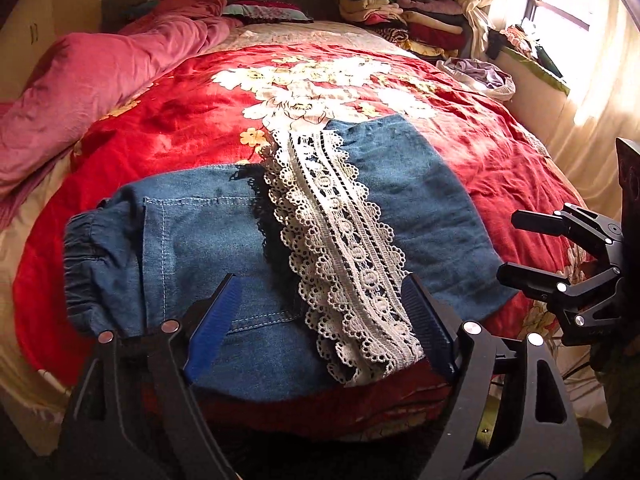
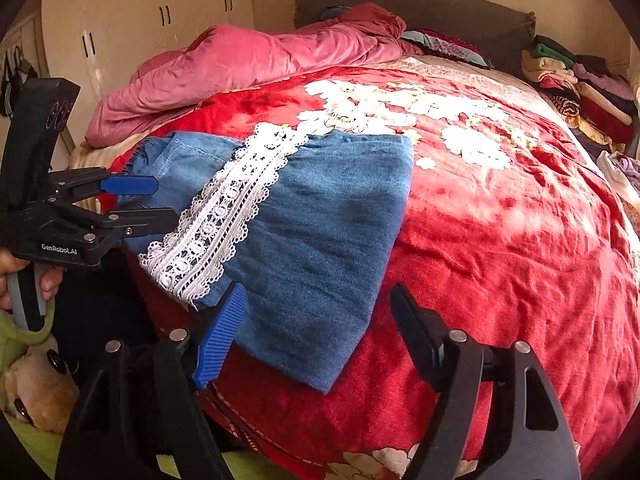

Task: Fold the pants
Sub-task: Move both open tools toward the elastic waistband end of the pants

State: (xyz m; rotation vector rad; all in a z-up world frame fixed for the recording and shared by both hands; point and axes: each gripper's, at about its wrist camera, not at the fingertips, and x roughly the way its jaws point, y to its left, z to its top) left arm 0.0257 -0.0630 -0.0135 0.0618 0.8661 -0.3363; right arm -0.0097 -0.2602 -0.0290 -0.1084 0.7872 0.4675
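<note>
Blue denim pants lie folded on the red flowered bedspread, near the bed's front edge. A white lace strip runs along them. My left gripper is open and straddles the near edge of the pants and the lace end, its pads not pressing. From the right wrist view the pants lie ahead and to the left, and the left gripper stands open at their left edge. My right gripper is open over the near corner of the pants and holds nothing. It also shows beside the bed as the right gripper.
A pink quilt is heaped along the far left of the bed. Folded clothes are stacked at the back right, beside a curtained window. A loose pale cloth heap lies at the right edge. A plush toy sits below the bed; wardrobe doors stand behind.
</note>
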